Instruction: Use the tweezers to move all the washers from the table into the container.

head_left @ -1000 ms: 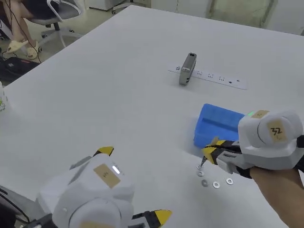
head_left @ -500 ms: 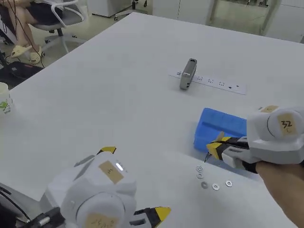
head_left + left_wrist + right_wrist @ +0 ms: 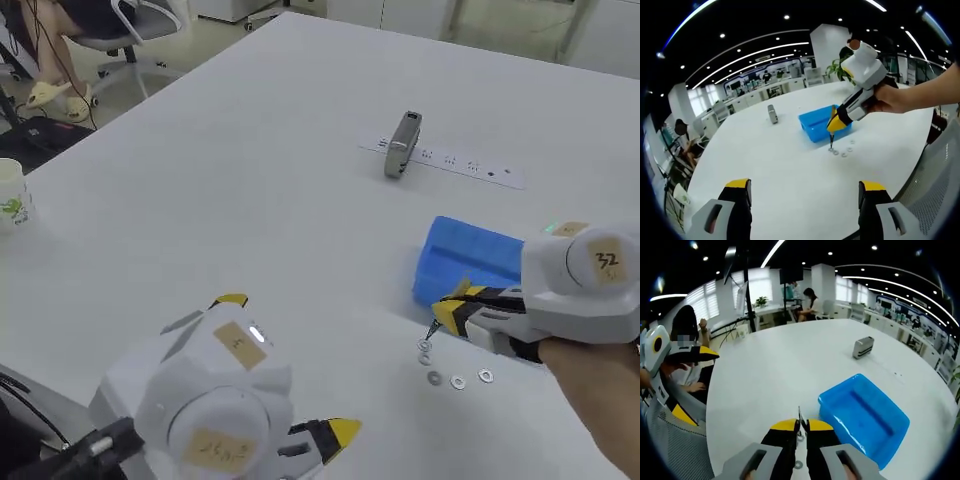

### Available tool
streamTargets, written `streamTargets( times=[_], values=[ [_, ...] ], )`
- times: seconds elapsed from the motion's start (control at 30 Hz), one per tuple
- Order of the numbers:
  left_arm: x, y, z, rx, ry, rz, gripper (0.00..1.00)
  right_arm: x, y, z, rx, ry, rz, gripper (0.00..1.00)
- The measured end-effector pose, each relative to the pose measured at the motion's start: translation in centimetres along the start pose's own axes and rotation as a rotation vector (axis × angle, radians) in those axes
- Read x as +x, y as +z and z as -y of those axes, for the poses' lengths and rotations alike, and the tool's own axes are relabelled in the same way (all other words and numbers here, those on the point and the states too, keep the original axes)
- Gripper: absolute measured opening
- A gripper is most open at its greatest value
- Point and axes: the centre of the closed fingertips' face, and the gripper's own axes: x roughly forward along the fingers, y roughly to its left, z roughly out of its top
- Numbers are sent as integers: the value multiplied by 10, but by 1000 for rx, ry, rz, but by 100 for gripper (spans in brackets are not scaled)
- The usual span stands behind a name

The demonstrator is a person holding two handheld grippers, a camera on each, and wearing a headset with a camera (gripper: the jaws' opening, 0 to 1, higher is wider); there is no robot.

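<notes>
Open-plan office, big white worktop (image 3: 250, 180) with little on it. Blue container (image 3: 465, 255) sits right of centre in the head view. The washers (image 3: 457, 382) lie loose on the worktop just below its near edge, lower right of frame, a few in a small cluster, none visible inside the container.

Right gripper (image 3: 801, 429) has its jaws pressed together, clamped on the tweezers (image 3: 830, 141), which point down at the washer nearest the container. Low, steep hold likely so the thin tips can pinch a flat washer by its edge. Whether a washer is already pinched is too small to tell.

Left gripper (image 3: 804, 186) has jaws wide apart, holds nothing, and hangs at lower left of the head view, well apart from the work. Probably parked out of the way.

Container kept just beside the washers, so each carry is short. Power strip (image 3: 460, 165) and grey block (image 3: 402, 143) at upper centre, not involved.
</notes>
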Motion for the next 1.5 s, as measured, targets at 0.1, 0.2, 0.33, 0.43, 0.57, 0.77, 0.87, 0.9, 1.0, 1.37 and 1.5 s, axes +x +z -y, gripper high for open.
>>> streamTargets(
  times=[0.1, 0.2, 0.33, 0.43, 0.57, 0.77, 0.87, 0.9, 1.0, 1.37, 1.5],
  values=[
    [0, -1, 1, 2, -2, -4, 90, 0, -1, 1, 0, 0, 0, 2],
    [0, -1, 1, 2, -4, -7, 90, 0, -3, 3, 6, 2, 0, 3],
    [0, -2, 1, 3, -4, -10, 90, 1, -3, 6, 7, -2, 5, 3],
    [1, -2, 1, 3, -4, -12, 89, 1, -2, 7, 5, -1, 5, 3],
    [1, -2, 1, 6, -6, -14, 89, 2, -2, 9, 23, 0, 7, 3],
    [1, -2, 1, 8, -6, -13, 89, 2, -1, 10, 35, -3, 9, 3],
    [1, -2, 1, 6, -5, -14, 88, 2, 0, 9, 43, 0, 13, 3],
    [1, -2, 1, 6, -5, -14, 88, 2, -1, 9, 44, 1, 10, 3],
    [1, -2, 1, 5, -5, -13, 88, 3, -1, 8, 46, 0, 12, 3],
    [0, -3, -1, 6, 4, -16, 88, 5, -1, 6, 3, -2, -16, 0],
    [0, -3, -1, 9, 3, -16, 88, 0, 5, 6, 12, -1, -8, 0]
  ],
)
